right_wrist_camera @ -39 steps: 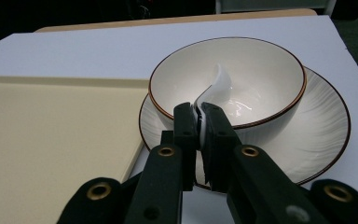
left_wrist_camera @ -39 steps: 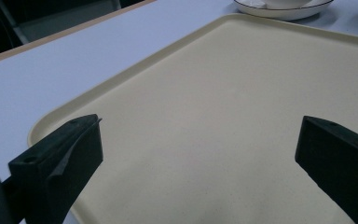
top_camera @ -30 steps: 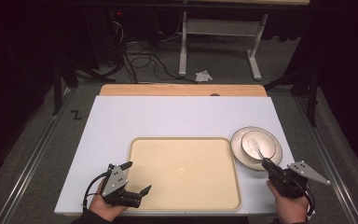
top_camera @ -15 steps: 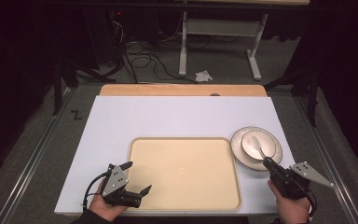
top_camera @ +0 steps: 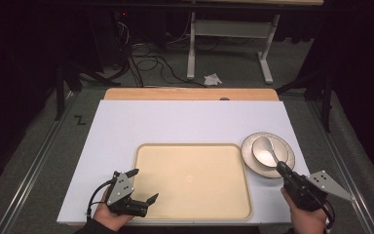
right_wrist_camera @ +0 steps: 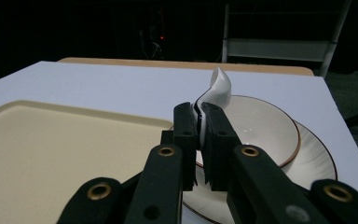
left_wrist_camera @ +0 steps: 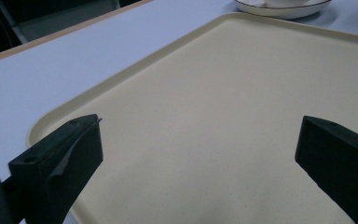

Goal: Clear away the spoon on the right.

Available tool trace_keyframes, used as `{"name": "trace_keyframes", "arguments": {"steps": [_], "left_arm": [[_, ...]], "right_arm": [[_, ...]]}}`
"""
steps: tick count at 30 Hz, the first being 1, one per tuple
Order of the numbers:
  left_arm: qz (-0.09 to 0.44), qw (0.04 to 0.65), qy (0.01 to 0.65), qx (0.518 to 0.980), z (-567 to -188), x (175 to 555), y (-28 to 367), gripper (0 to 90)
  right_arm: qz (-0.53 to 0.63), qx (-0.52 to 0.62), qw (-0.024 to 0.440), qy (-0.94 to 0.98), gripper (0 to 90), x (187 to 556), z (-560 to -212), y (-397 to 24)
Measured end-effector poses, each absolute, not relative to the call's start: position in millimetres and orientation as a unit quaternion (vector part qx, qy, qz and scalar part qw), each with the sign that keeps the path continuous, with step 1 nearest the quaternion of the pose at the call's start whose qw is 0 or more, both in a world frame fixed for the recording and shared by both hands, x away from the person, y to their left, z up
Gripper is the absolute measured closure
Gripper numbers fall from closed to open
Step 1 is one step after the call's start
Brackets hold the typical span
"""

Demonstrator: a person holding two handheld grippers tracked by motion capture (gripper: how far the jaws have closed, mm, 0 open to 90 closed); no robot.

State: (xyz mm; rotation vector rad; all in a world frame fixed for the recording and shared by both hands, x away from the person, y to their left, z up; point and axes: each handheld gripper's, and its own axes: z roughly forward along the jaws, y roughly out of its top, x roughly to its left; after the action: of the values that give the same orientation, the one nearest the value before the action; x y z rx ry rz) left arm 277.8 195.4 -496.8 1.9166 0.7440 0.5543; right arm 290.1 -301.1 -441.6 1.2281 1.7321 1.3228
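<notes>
1. Right gripper view: white ceramic spoon (right_wrist_camera: pixel 216 88) is pinched by its handle between the jaws of the right gripper (right_wrist_camera: pixel 200 140), edge-on, with the far end rising above the jaw tips at 12 o'clock. Jaws are nearly together, clamped on the handle.
2. High view: spoon (top_camera: pixel 267 151) sits over the bowl (top_camera: pixel 258 146), which is nested on a plate (top_camera: pixel 285 161) at about 3 o'clock of the tray (top_camera: pixel 192 180). Can't tell whether the spoon's scoop rests on the bowl or is just clear of it.
3. My read of the step: lifting the spoon out of the bowl, probably for the tray. To do it well: keep the squeeze steady, since glazed ceramic is slick and the grip is on a thin handle; lift straight up until it clears the bowl rim before swinging toward 9 o'clock; keep the wrist from rolling so the spoon doesn't pivot in the pads.
4. Risk: dragging the scoop on the rim could shift the bowl on the plate.
5. Containers: the bowl looks empty apart from the spoon; the plate carries only the bowl; the tray is bare.
6. Left gripper (top_camera: pixel 136 192) idles at the tray's 7 o'clock corner, jaws wide apart, holding nothing. Left gripper view looks across the tray (left_wrist_camera: pixel 223 116), with the plate (left_wrist_camera: pixel 284 9) at the far edge.
7. Everything sits on the white table (top_camera: pixel 175 122).
</notes>
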Motion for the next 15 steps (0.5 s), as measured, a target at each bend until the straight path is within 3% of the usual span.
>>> {"name": "trace_keyframes", "arguments": {"steps": [15], "left_arm": [[0.227,0.485,0.306,0.787,-497,278,196,1.4]], "right_arm": [[0.520,0.414,0.280,0.693,86.9,289,-444,-265]]}}
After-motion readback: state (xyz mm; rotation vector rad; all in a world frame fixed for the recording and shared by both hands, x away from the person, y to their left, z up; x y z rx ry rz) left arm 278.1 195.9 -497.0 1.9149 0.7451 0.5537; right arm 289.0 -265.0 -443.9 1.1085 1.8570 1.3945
